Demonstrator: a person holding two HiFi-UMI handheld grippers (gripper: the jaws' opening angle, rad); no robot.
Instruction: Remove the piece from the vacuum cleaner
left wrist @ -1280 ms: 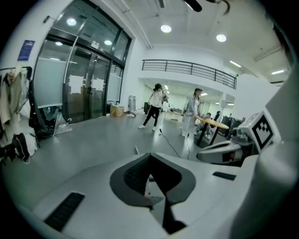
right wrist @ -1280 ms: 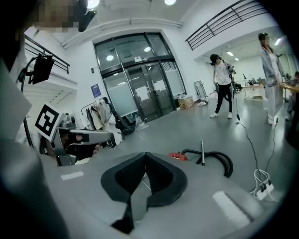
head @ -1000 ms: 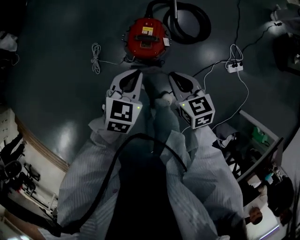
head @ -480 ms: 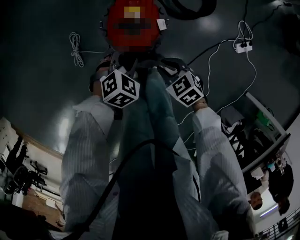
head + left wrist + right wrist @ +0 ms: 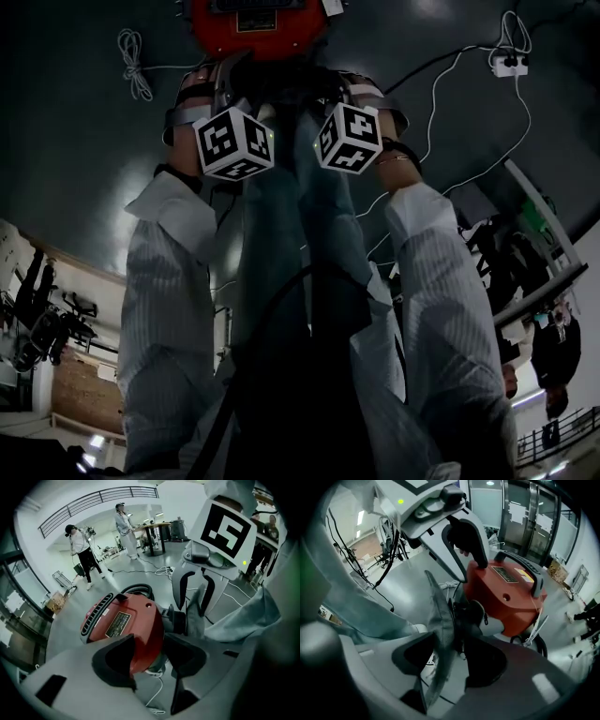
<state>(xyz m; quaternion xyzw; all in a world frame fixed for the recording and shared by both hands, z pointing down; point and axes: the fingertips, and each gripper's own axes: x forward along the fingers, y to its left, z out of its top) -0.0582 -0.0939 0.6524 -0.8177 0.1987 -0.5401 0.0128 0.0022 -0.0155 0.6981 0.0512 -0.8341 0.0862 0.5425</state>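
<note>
Vacuum cleaner (image 5: 251, 28): its grey fabric piece (image 5: 440, 620) ran lengthwise between the right gripper's (image 5: 450, 660) opening fingers (unclamped); the left gripper's (image 5: 150, 660) fingers, also opening, framed the red body.

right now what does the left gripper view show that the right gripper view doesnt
Only the left gripper view: two standing people, a balcony railing, and a vent grille on the side of the red vacuum cleaner.
Only the right gripper view: glass doors and a yellow sticker on top of the vacuum cleaner.
Both: the vacuum cleaner itself and the grey piece at its black port.
</note>
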